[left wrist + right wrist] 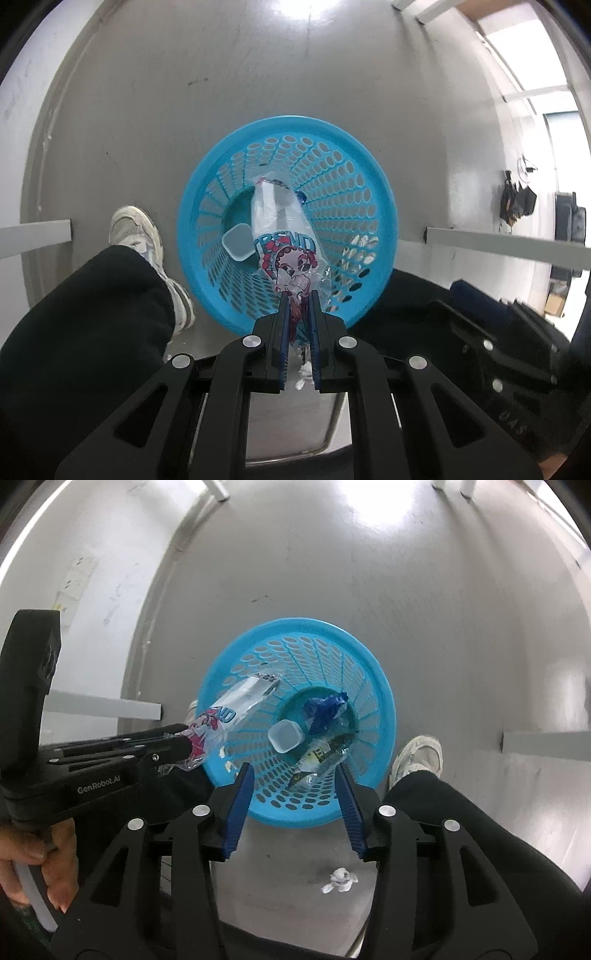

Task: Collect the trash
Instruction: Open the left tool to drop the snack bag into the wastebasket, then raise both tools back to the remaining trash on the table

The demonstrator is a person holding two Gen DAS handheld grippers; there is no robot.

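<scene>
Trash goes into the blue basket (295,805), the largest thing before us, standing on the grey floor (443,627). Our left gripper (298,295) is clenched on a printed plastic wrapper (280,221), which dangles over the basket's mouth; in the right view it hangs at nine o'clock of the rim. We judge it light, limp and slippery, best pinched at a crumpled end, as now. Our right gripper (295,771) stands released, nothing between its pads, above the basket's six o'clock edge. Inside lie a clear wrapper (321,760), a blue crumpled piece (325,710) and a small white tub (285,735). A crumpled white paper (340,880) lies outside on the floor, at six o'clock of the basket; soft and easy to grip anywhere.
</scene>
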